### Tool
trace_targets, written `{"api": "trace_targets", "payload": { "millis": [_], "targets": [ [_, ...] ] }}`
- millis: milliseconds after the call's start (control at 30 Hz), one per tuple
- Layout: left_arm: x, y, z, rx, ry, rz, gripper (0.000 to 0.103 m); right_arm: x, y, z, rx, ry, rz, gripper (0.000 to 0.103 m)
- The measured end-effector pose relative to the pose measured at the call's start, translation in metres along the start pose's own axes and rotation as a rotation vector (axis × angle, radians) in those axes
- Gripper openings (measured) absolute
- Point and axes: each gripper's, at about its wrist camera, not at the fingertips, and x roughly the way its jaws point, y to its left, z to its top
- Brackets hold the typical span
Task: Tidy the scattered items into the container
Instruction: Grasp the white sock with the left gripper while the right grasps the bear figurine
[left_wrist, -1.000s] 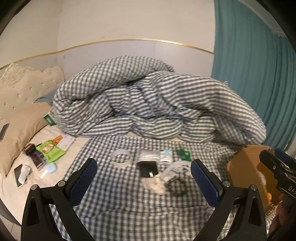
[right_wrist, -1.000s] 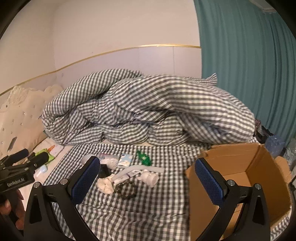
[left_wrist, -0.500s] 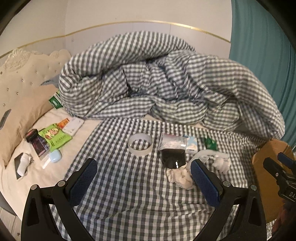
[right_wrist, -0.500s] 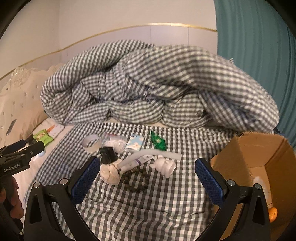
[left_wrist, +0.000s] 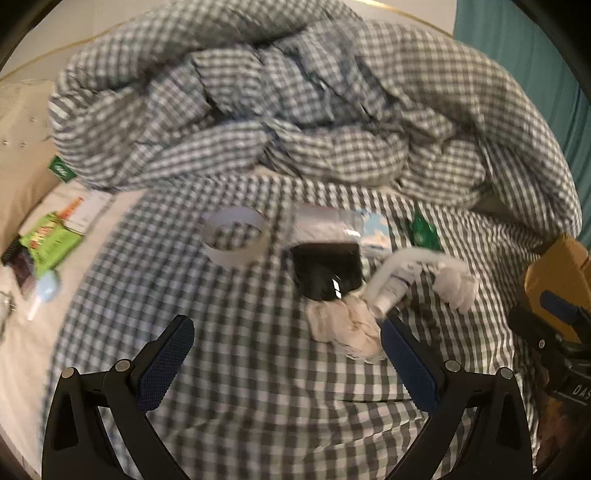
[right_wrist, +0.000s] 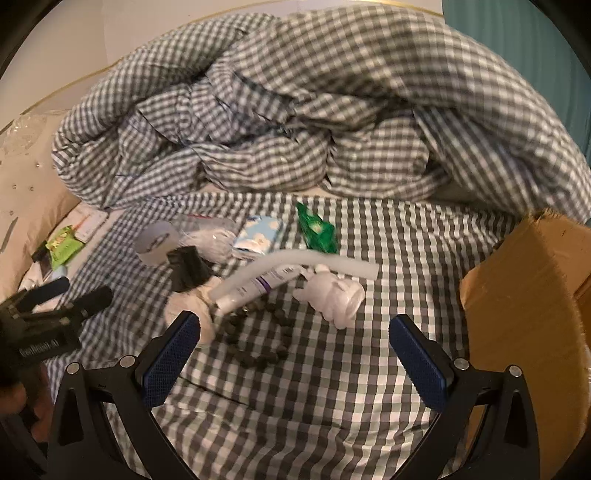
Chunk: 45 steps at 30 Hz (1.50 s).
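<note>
Bed surface: gray-white checked sheet (right_wrist: 332, 387) lying flat in front, big bunched checked duvet (right_wrist: 314, 110) piling up behind it. White wall with a gold trim line behind, teal curtain (left_wrist: 524, 55) hanging on the right, cream tufted headboard (right_wrist: 22, 147) on the left.

Scattered items are sitting clustered mid-sheet: tape ring (left_wrist: 236, 240), black pouch (left_wrist: 327, 269), cream cloth bundle (left_wrist: 343, 328), white tube (right_wrist: 258, 288), dark bead bracelet (right_wrist: 258, 339), white rolled socks (right_wrist: 332, 295), light blue packet (right_wrist: 258, 236), green wrapper (right_wrist: 317, 229). More clutter, including a green snack bag (left_wrist: 51, 240), is lying on the bare mattress to the left.

Cardboard box (right_wrist: 524, 314) is standing open at the right edge of the sheet.

Left gripper (left_wrist: 286, 354) is hovering wide open, gripping nothing. Right gripper (right_wrist: 295, 350) is likewise gaping wide over the bracelet, empty.
</note>
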Motion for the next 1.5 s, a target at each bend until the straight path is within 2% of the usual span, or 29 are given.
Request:
{"api": "trace_targets", "payload": {
  "millis": [300, 633, 733, 800, 833, 900, 1000, 1167, 1500],
  "targets": [
    [0.057, -0.029, -0.002, 0.03, 0.064, -0.026, 0.103, 0.031, -0.018, -0.004, 0.013, 0.047, -0.01, 0.103],
    [0.103, -0.031, -0.009, 0.017, 0.133, -0.028, 0.103, 0.06, -0.024, -0.006, 0.017, 0.08, -0.02, 0.103],
    [0.106, -0.031, -0.011, 0.015, 0.128, -0.019, 0.095, 0.068, -0.026, -0.003, 0.016, 0.083, -0.022, 0.103],
    [0.104, -0.032, -0.011, 0.02, 0.117, -0.016, 0.076, 0.074, -0.028, 0.0, 0.014, 0.085, -0.023, 0.103],
    [0.103, -0.031, -0.011, 0.018, 0.115, -0.016, 0.071, 0.077, -0.029, 0.001, 0.013, 0.086, -0.025, 0.103],
    [0.101, -0.028, -0.01, 0.006, 0.11, -0.032, 0.046, 0.085, -0.03, 0.005, 0.007, 0.086, -0.031, 0.103],
    [0.099, -0.02, -0.007, -0.017, 0.105, -0.036, 0.024, 0.098, -0.037, 0.008, 0.03, 0.106, -0.039, 0.103],
    [0.093, -0.012, -0.004, -0.045, 0.089, -0.053, 0.016, 0.117, -0.042, 0.009, 0.05, 0.137, -0.044, 0.103],
    [0.062, -0.004, 0.006, -0.053, 0.034, -0.045, 0.015, 0.143, -0.033, 0.005, 0.042, 0.174, -0.048, 0.102]
  ]
}}
